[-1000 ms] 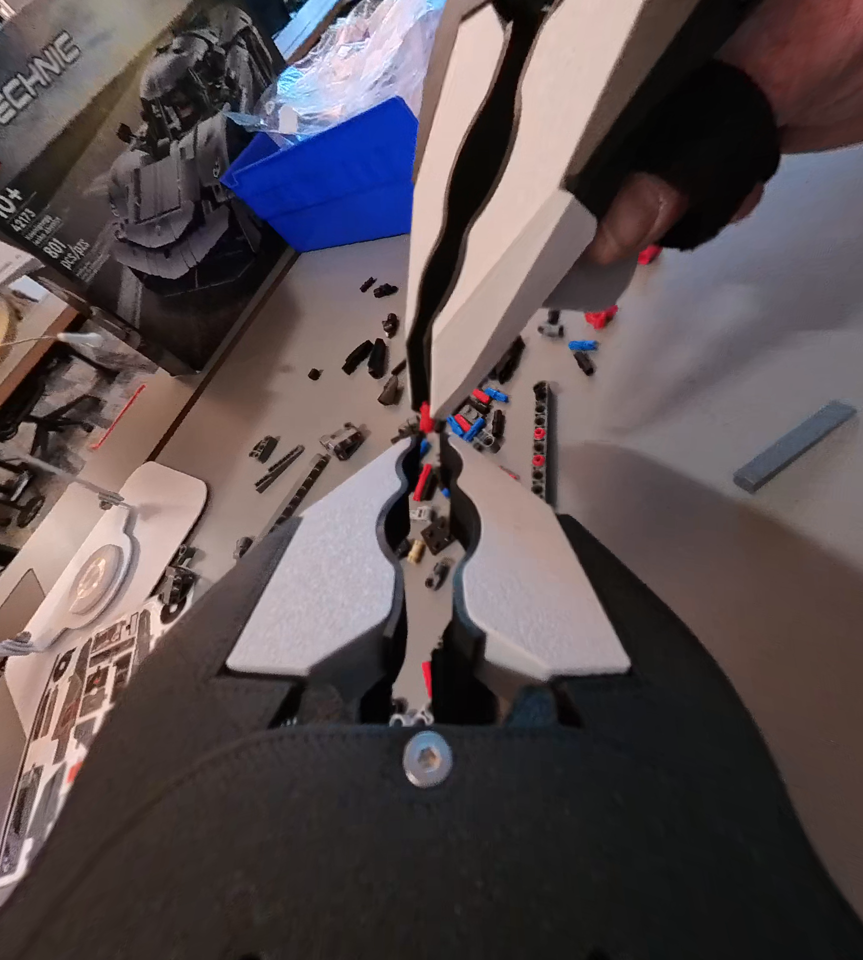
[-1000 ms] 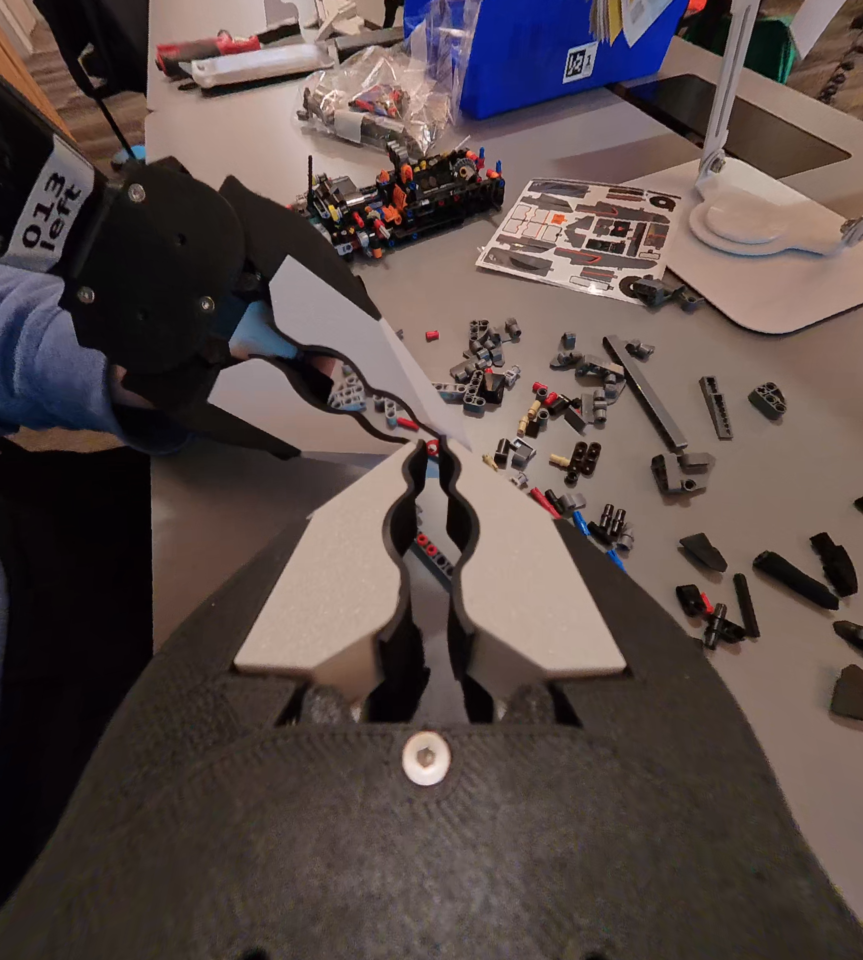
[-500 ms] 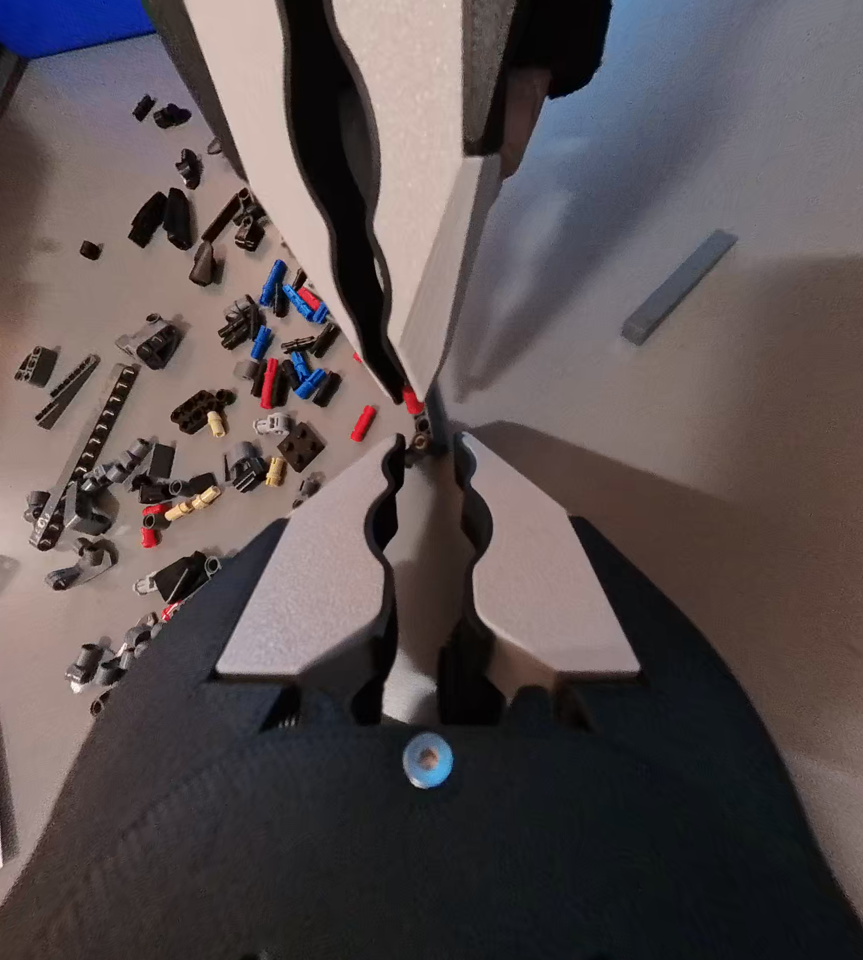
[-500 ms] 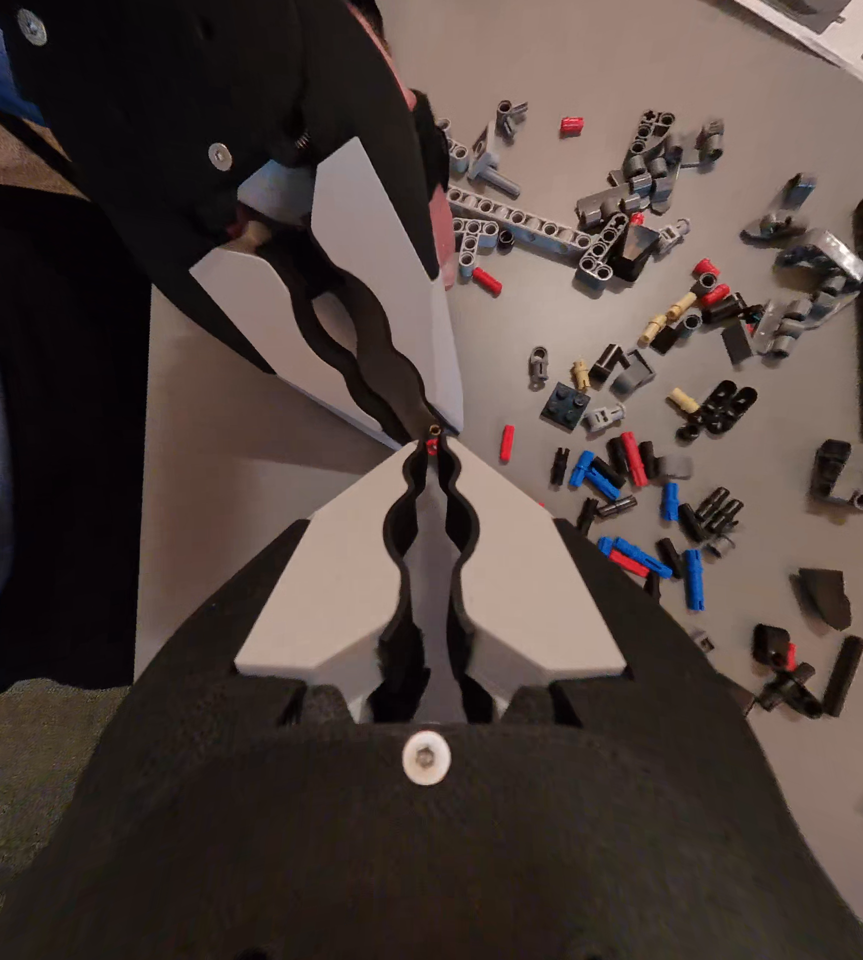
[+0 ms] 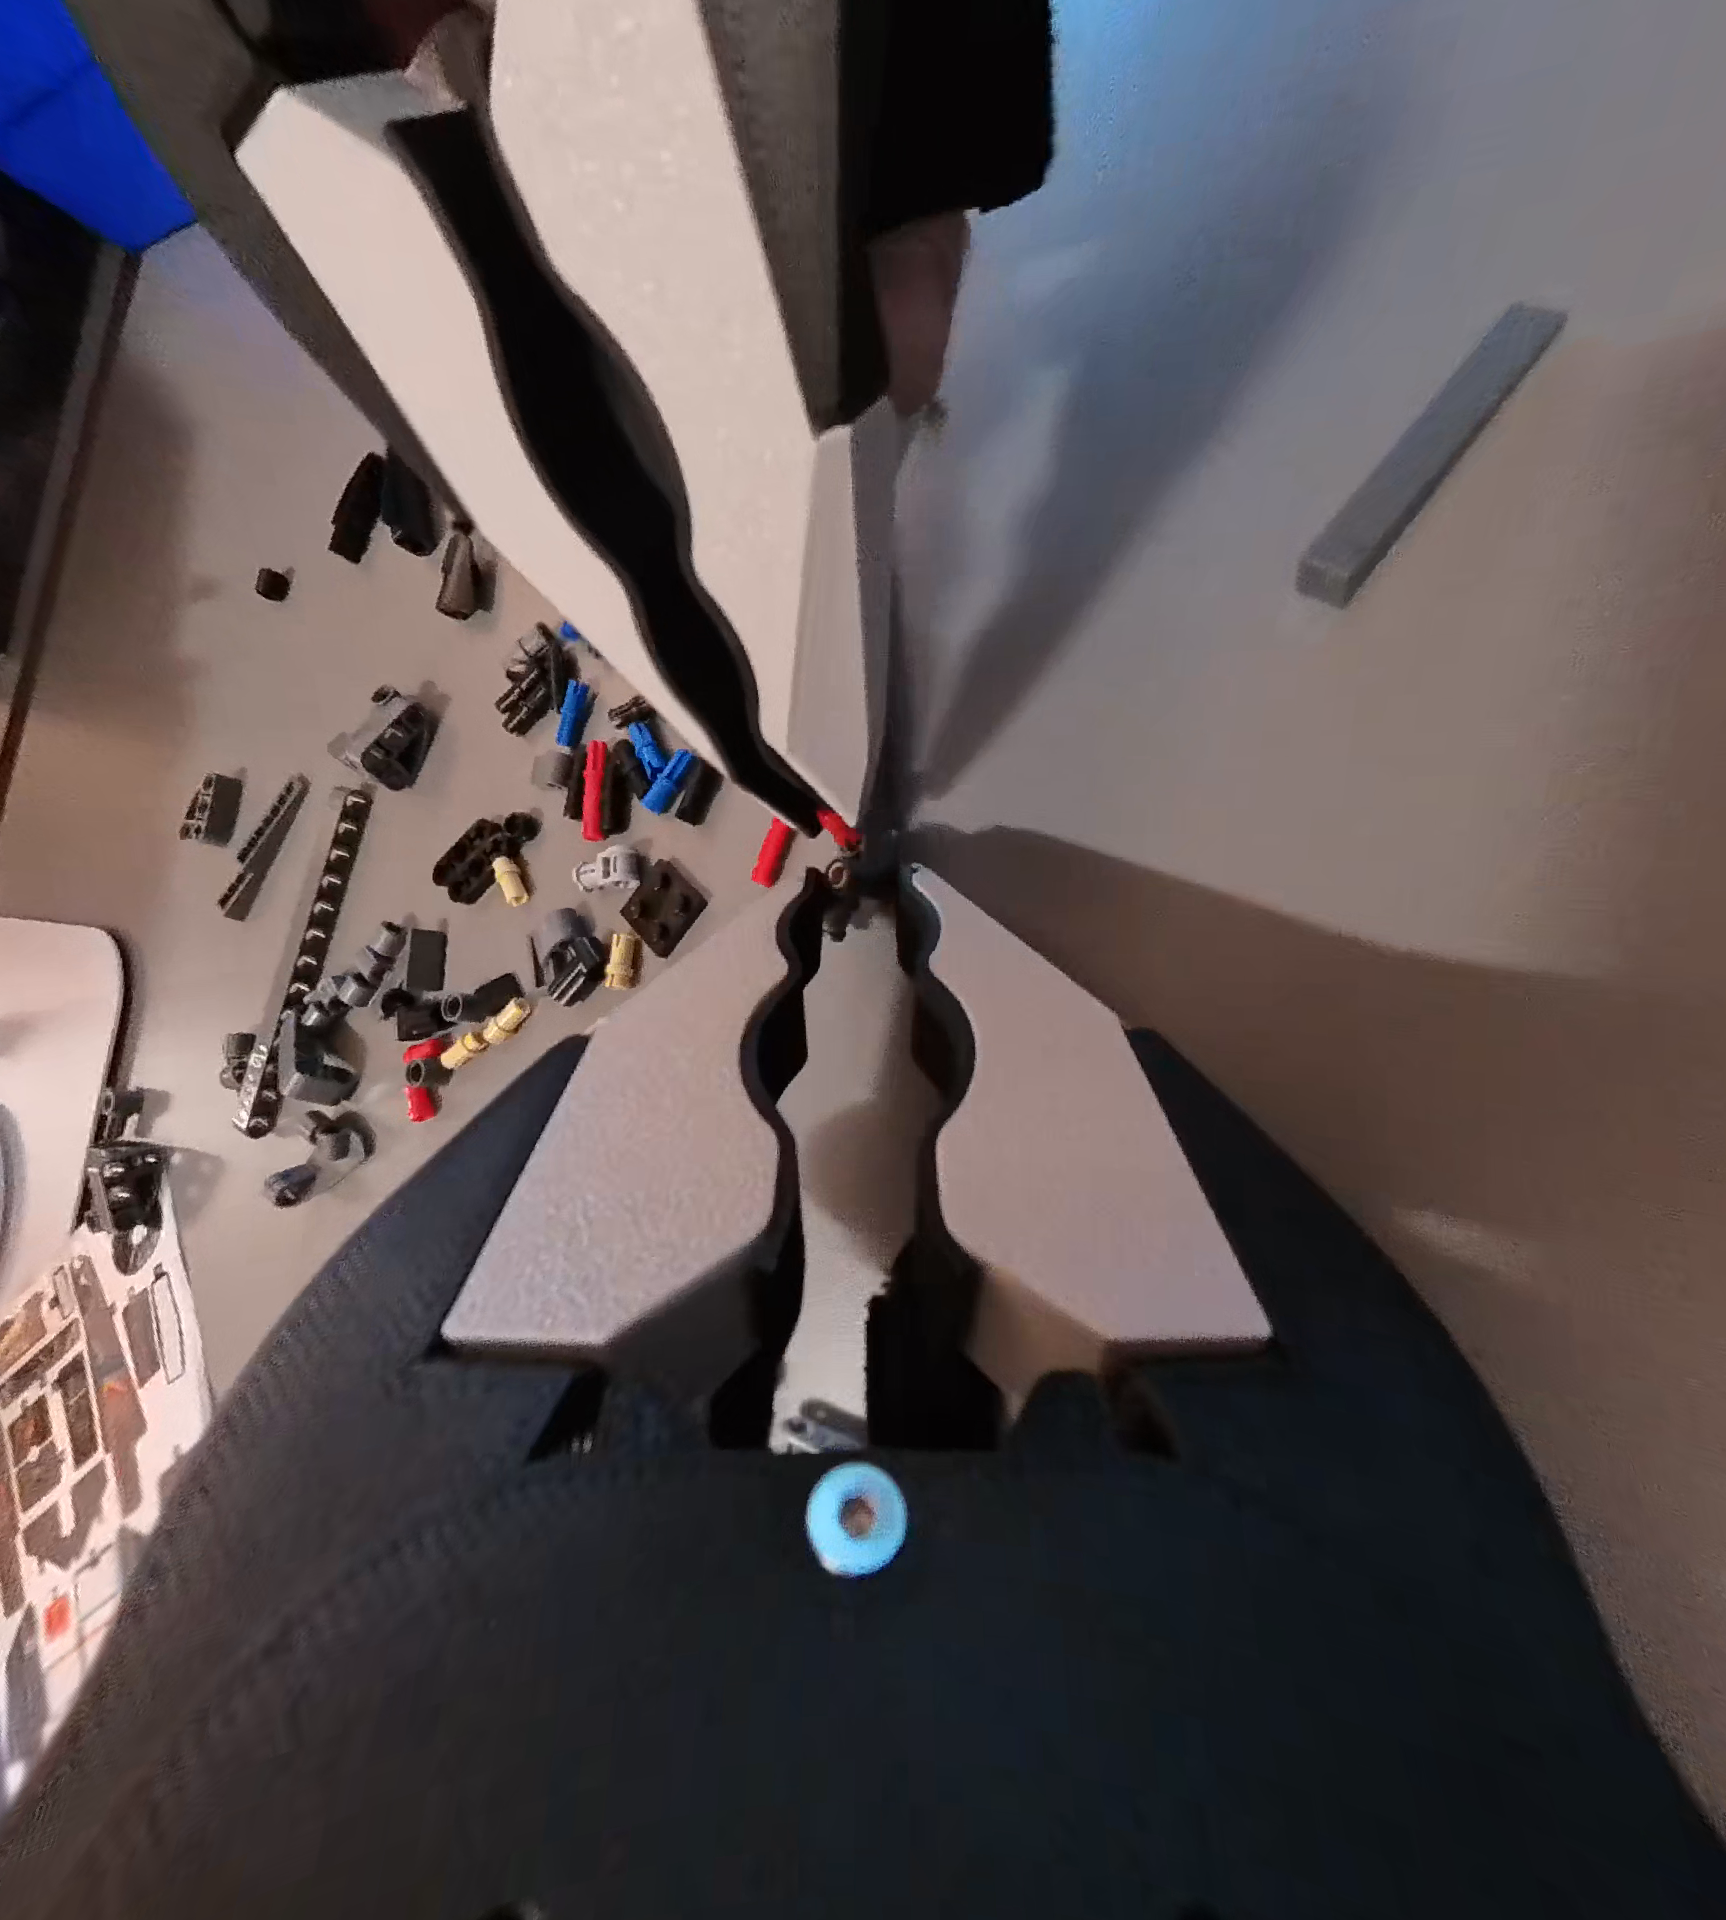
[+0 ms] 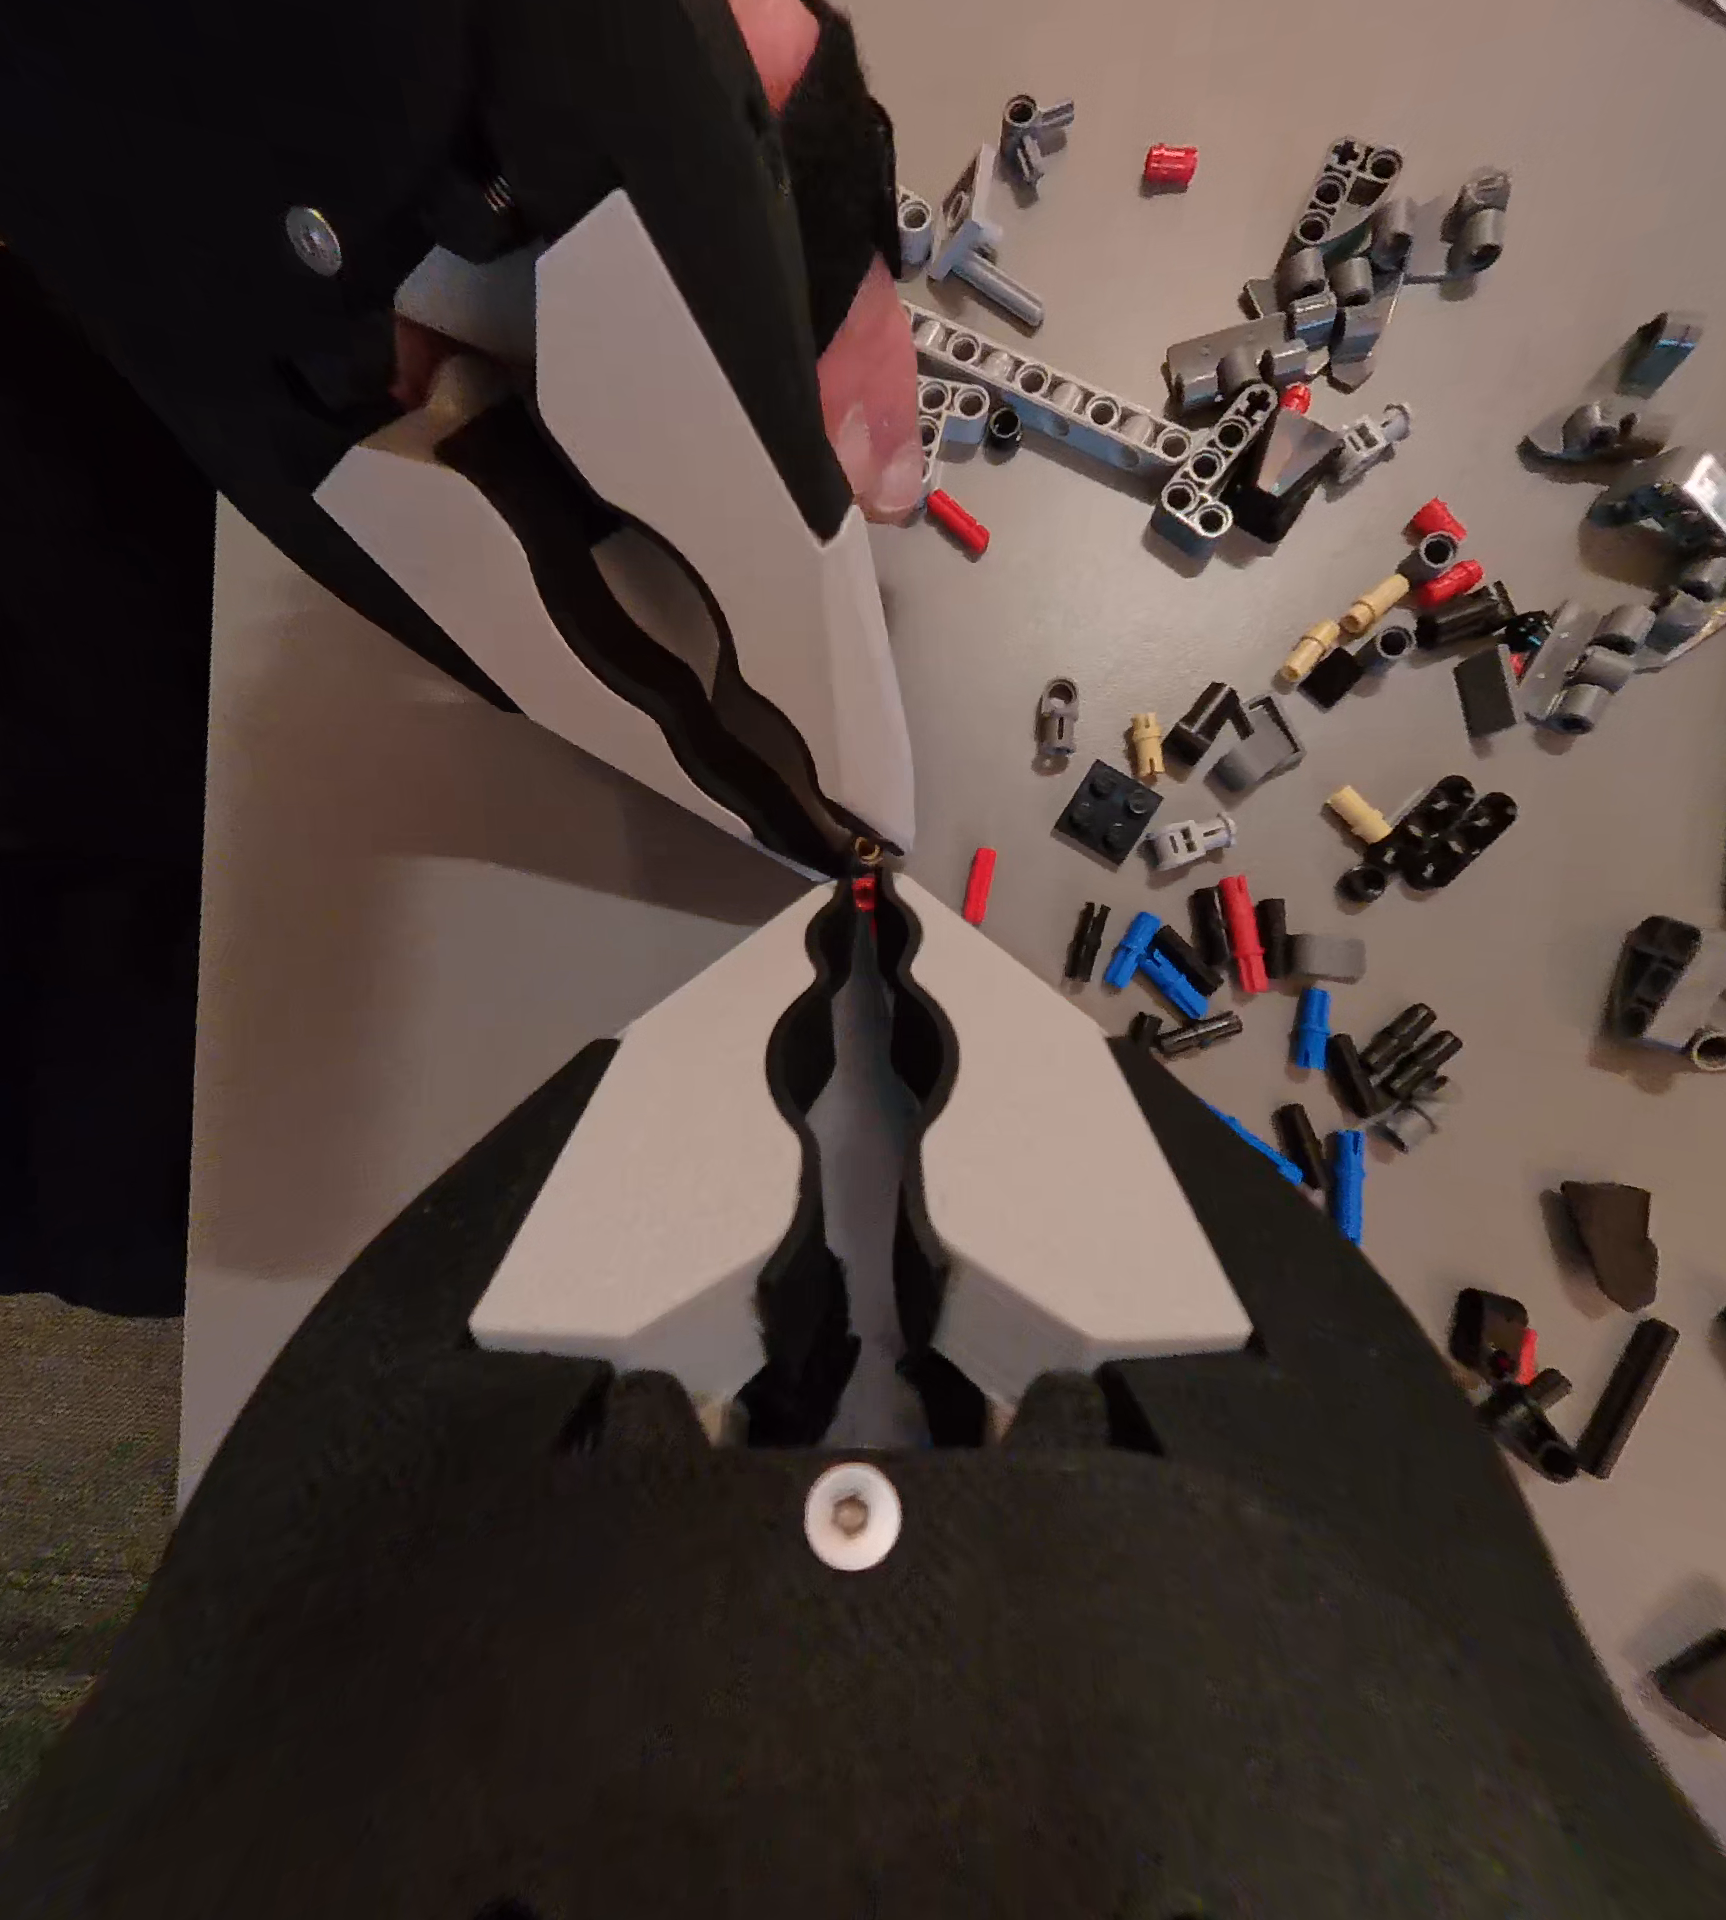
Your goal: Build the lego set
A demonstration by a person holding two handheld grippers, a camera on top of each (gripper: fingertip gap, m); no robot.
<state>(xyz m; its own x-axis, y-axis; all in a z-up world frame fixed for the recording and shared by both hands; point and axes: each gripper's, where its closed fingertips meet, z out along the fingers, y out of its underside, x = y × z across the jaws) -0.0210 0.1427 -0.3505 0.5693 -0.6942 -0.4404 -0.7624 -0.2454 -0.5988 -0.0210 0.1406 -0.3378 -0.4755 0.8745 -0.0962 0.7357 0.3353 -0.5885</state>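
My two grippers meet tip to tip just above the grey table (image 6: 526, 831). My right gripper (image 6: 864, 896) is shut on a small red pin (image 6: 864, 891). It enters the left wrist view from above (image 5: 831, 828) with the red pin (image 5: 835, 826) at its tip. My left gripper (image 5: 859, 896) is shut on a small dark piece with a round hole (image 5: 843, 878). In the right wrist view the left gripper (image 6: 869, 844) comes from the upper left, and the dark piece (image 6: 869, 850) almost touches the red pin.
Several loose black, grey, blue, red and tan parts (image 6: 1254, 935) lie to the right of the tips, a second red pin (image 6: 980, 885) nearest. A long grey beam (image 6: 1046, 390), a grey bar (image 5: 1430, 457), a sticker sheet (image 5: 59, 1403) and a blue bin (image 5: 28, 125) are around. The table edge (image 6: 204, 935) is at left. Less than 4 cm separates the two grippers' tips. The grey bar (image 5: 1430, 457) is about 10 cm from both grippers' fingertips.
Both grippers have tilted down toward the table and stayed tip to tip. The red pin and the dark piece have come closer together. Both jaws stay shut.
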